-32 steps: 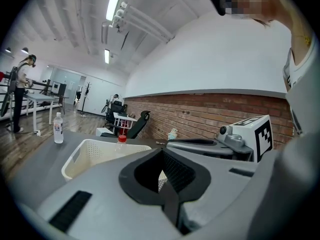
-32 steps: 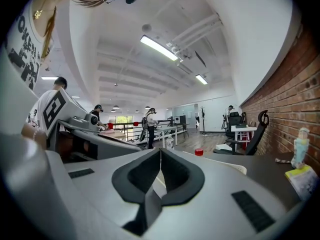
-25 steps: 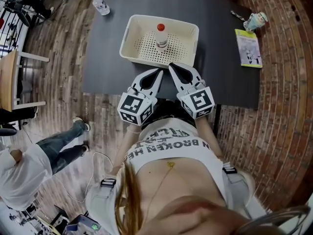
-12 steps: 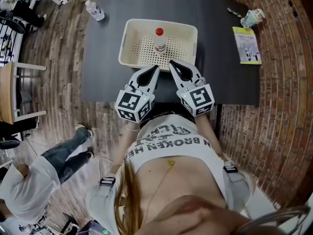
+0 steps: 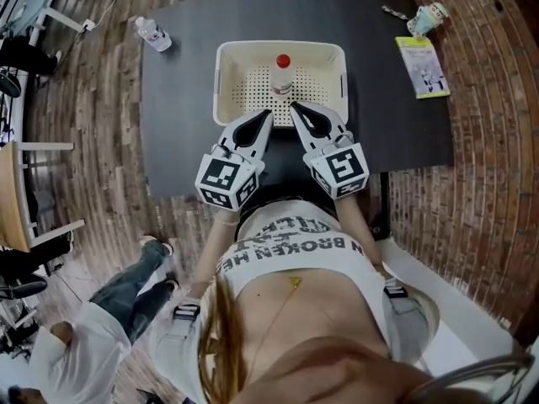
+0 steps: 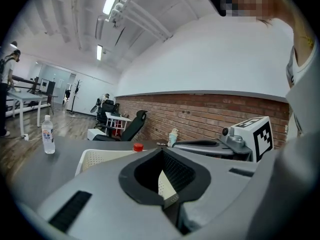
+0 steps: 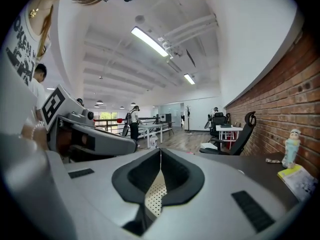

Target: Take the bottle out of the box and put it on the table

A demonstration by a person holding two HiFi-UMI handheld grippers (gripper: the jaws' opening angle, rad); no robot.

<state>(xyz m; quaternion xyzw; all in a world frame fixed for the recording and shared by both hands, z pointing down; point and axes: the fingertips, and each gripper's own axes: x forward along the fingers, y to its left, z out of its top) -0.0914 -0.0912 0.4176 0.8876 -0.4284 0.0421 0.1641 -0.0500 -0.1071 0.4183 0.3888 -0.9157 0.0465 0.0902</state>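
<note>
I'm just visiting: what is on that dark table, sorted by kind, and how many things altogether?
White box: 1
Bottles: 2, the red-capped bottle in the box and the clear bottle at the far left corner
Booklet: 1
Small figure: 1
Thin small item, kind unclear: 1
Total: 6

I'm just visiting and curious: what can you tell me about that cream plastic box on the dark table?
The cream plastic box is rectangular and open-topped, with sloping walls, a thick rim and a floor dotted with small holes. It sits flat on the dark table, near its middle. A clear bottle with a red cap stands upright inside, toward the far wall.
</note>
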